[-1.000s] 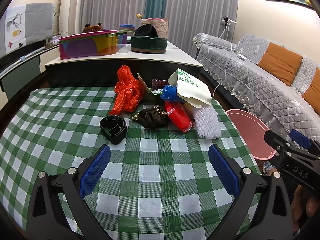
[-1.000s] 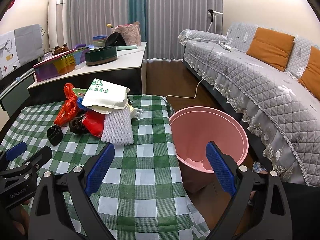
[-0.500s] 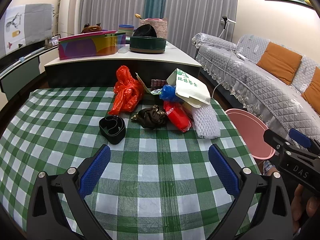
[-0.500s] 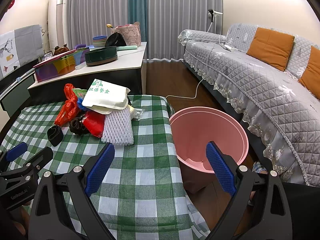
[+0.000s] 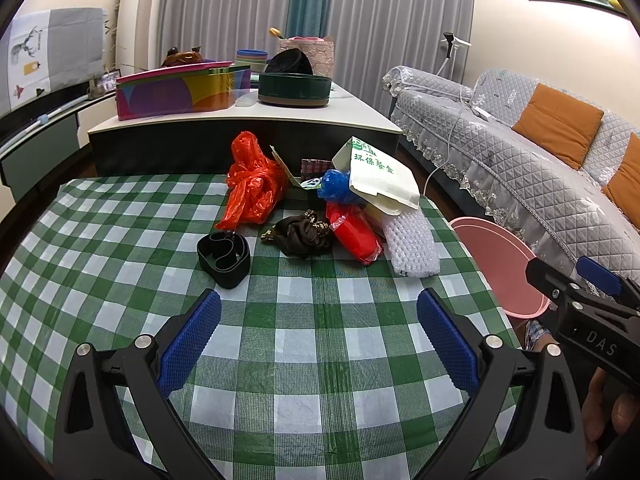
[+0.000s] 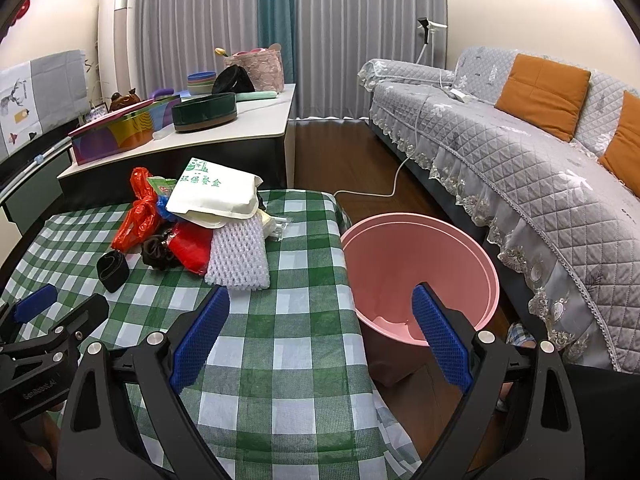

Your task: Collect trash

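Trash is piled at the far side of the green checked table (image 5: 304,344): an orange plastic bag (image 5: 254,186), a black band (image 5: 224,256), a brown crumpled wrapper (image 5: 300,234), a red packet (image 5: 352,232), white foam netting (image 5: 410,240), a blue bag (image 5: 336,186) and a white paper bag (image 5: 380,178) with green print. My left gripper (image 5: 318,334) is open, short of the pile, with nothing in it. My right gripper (image 6: 320,332) is open over the table's right edge. A pink bin (image 6: 416,276) stands on the floor beside the table.
A white-topped counter (image 5: 248,116) behind the table carries a colourful box (image 5: 180,92) and a dark green round tin (image 5: 294,88). A grey quilted sofa (image 6: 520,148) with orange cushions runs along the right. A white cable (image 6: 396,184) lies on the wooden floor.
The left wrist view has crept very slightly; the trash pile sits marginally lower in frame. Both grippers stay open and hold nothing.
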The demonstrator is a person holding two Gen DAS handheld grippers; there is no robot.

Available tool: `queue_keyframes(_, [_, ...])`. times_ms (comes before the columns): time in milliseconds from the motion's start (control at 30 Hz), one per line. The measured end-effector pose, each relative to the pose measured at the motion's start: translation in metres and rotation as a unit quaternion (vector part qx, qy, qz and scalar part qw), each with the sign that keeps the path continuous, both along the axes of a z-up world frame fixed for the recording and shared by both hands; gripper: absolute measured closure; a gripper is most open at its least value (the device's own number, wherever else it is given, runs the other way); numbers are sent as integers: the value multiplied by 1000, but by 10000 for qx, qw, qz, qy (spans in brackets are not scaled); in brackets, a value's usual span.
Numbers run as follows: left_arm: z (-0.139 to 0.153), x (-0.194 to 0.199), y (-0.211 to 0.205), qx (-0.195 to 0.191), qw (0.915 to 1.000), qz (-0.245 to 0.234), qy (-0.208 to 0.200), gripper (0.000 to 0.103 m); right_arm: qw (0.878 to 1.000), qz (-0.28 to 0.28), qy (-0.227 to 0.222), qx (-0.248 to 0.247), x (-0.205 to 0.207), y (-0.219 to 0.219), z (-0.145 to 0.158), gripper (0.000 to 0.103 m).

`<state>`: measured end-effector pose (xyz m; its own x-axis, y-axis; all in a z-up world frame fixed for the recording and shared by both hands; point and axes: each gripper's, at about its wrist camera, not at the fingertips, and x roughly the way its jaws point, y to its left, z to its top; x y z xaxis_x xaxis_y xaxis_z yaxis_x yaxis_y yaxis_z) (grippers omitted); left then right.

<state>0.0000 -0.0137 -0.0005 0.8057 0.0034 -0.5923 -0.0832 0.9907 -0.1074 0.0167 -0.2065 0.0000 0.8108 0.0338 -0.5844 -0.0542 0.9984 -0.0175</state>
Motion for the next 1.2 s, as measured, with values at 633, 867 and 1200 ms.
queue_keyframes(633, [2,6,3,-69,9999,141,14,9,9986,267,-132,429,12,6,6,41])
queue_keyframes(867, [-4,17,17,-55,9990,431,72,14,9977,273,-72,611,29,10,3,55])
queue_keyframes(1200, [-16,33,29,-72,9977,628,247,21,9963,259,118,811,51,10,-5,55])
